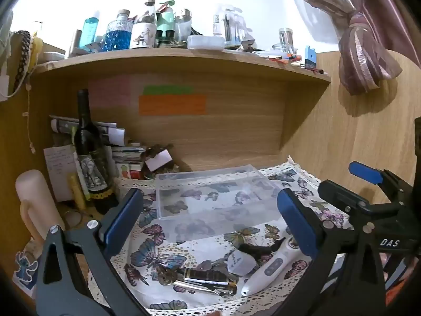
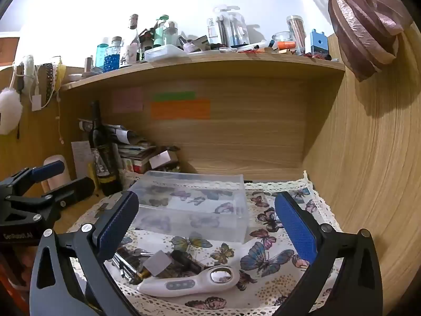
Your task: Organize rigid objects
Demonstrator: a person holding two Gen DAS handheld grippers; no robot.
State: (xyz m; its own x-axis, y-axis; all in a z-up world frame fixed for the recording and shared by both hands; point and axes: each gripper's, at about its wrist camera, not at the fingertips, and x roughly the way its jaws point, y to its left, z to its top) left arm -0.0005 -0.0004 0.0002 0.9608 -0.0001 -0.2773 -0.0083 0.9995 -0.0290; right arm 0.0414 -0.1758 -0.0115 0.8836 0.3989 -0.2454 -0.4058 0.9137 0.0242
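A clear plastic box (image 1: 210, 197) (image 2: 192, 205) stands empty on a butterfly-print cloth (image 1: 158, 258) (image 2: 265, 260). In front of it lie a white handheld device (image 1: 273, 266) (image 2: 189, 281), a pale cube (image 1: 240, 262) (image 2: 158, 263), a dark pocket knife with metal tools (image 1: 202, 281) (image 2: 129, 263) and a black clip (image 1: 260, 248). My left gripper (image 1: 210, 226) is open and empty above these items. My right gripper (image 2: 208, 226) is open and empty over them too. Each gripper shows at the edge of the other's view (image 1: 368, 189) (image 2: 47, 184).
A dark wine bottle (image 1: 88, 152) (image 2: 102, 152), a pink candle (image 1: 36, 205), papers and books stand at the back left. A wooden shelf (image 1: 184, 58) (image 2: 210, 63) overhead carries several bottles and jars. A wooden wall (image 2: 368, 171) closes the right side.
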